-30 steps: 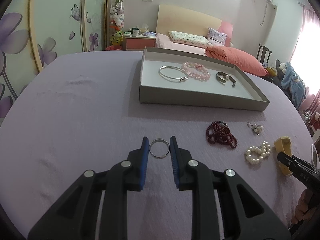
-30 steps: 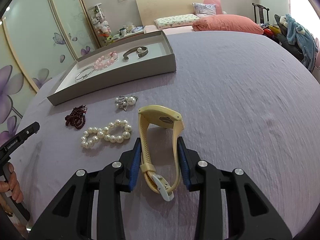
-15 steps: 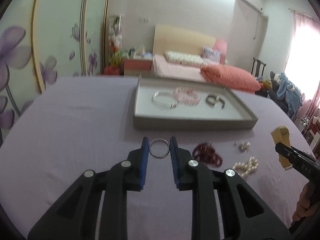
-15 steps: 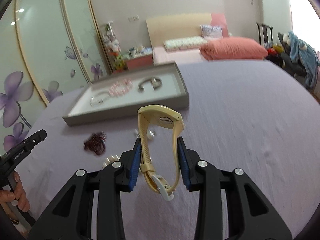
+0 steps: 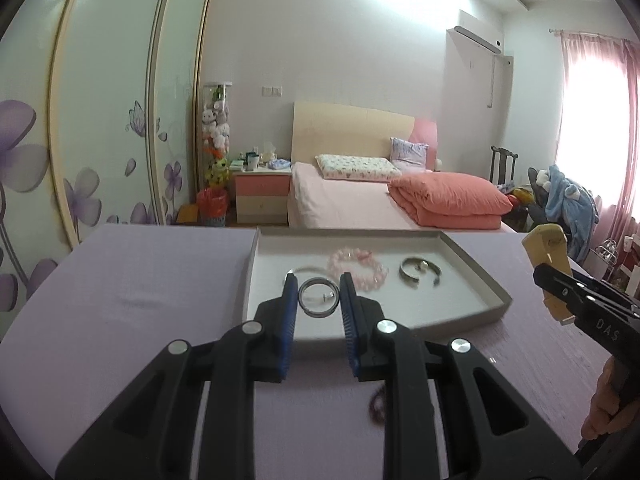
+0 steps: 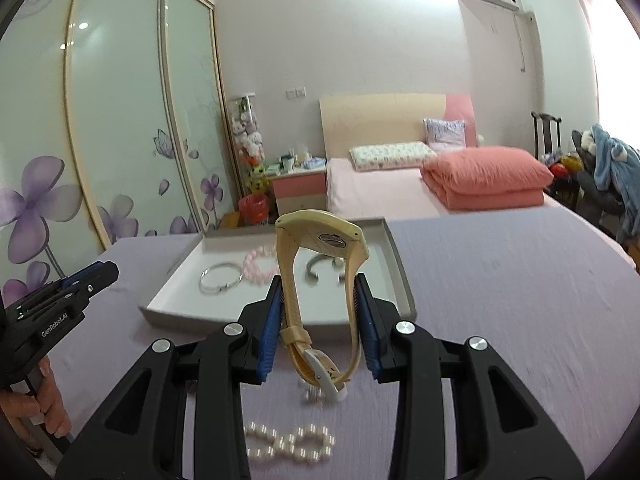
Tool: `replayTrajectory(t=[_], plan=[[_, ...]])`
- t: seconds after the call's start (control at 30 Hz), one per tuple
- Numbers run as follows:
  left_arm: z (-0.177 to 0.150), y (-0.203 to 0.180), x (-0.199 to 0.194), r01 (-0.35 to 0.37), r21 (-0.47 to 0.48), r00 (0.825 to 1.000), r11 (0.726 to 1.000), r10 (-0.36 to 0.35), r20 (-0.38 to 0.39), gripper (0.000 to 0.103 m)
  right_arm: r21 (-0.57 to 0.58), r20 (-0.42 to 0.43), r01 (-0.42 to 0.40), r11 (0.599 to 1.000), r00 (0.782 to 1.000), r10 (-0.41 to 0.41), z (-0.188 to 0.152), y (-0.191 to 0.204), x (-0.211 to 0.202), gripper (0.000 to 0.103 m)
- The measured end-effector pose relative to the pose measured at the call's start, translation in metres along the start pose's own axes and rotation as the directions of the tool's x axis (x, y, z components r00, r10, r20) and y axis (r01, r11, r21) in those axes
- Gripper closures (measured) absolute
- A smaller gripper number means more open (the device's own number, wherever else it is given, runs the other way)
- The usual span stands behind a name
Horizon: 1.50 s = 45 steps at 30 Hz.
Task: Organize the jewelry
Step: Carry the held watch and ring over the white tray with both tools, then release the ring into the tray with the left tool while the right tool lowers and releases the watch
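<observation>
Both grippers loaded: left gripper [image 5: 319,295] clamps silver ring [image 5: 318,297], right gripper [image 6: 319,303] clamps yellow watch [image 6: 320,280]; tray [image 5: 472,276] lies straight ahead below both, left nearer.

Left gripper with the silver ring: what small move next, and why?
Probably carry it a little farther forward over the tray, then lower and open. The left gripper is shut on the silver ring, lifted near the tray's front wall, with bare floor ahead beside the silver bangle and pink bracelet.
</observation>
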State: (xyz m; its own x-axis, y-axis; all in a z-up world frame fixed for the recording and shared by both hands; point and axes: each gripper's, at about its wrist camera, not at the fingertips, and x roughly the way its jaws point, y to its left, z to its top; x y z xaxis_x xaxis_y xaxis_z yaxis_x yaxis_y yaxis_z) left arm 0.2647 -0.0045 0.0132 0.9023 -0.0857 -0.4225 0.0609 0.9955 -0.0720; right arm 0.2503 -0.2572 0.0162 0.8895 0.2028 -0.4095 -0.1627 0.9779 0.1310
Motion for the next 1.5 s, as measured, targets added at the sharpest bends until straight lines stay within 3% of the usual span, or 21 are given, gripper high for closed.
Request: replayTrajectory(t=[0.13, 0.37, 0.73, 1.07, 1.2, 1.3, 1.4, 1.5], plan=[[0.012, -0.001, 0.02, -0.008, 0.024, 0.999, 1.0, 0.007, 0.032, 0.081, -0.029, 0.03, -0.01, 1.0, 0.999, 0.011, 0.01, -0.001, 0.017, 0.067], [0.028, 0.006, 0.061, -0.006, 0.005, 0.998, 1.0, 0.006, 0.058, 0.081, -0.026, -0.007, -0.033, 0.999, 0.999, 0.033, 0.02, -0.007, 0.06, 0.067], [0.034, 0.01, 0.125, 0.005, -0.015, 1.0, 1.0, -0.005, -0.011, 0.081, 0.001, -0.108, -0.028, 1.0, 0.994, 0.028, 0.015, -0.016, 0.106, 0.067], [0.032, 0.006, 0.155, 0.008, -0.015, 0.998, 1.0, -0.009, -0.061, 0.081, 0.021, -0.172, -0.052, 0.998, 0.984, 0.055, 0.018, -0.012, 0.128, 0.066], [0.033, 0.01, 0.161, 0.011, -0.028, 0.996, 1.0, -0.013, -0.086, 0.081, 0.023, -0.191, -0.047, 0.999, 0.98, 0.051, 0.019, -0.013, 0.133, 0.061], [0.034, 0.01, 0.164, 0.012, -0.032, 0.995, 0.999, -0.015, -0.096, 0.077, 0.032, -0.212, -0.045, 0.998, 0.976, 0.051, 0.017, -0.014, 0.136, 0.056], [0.035, 0.007, 0.164, 0.01, -0.021, 0.996, 1.0, -0.012, -0.094, 0.062, 0.039, -0.215, -0.054, 0.998, 0.975, 0.061, 0.016, -0.013, 0.136, 0.051], [0.035, 0.007, 0.163, 0.009, -0.018, 0.996, 1.0, -0.011, -0.089, 0.059, 0.038, -0.199, -0.061, 0.997, 0.978, 0.067, 0.019, -0.012, 0.132, 0.046]])
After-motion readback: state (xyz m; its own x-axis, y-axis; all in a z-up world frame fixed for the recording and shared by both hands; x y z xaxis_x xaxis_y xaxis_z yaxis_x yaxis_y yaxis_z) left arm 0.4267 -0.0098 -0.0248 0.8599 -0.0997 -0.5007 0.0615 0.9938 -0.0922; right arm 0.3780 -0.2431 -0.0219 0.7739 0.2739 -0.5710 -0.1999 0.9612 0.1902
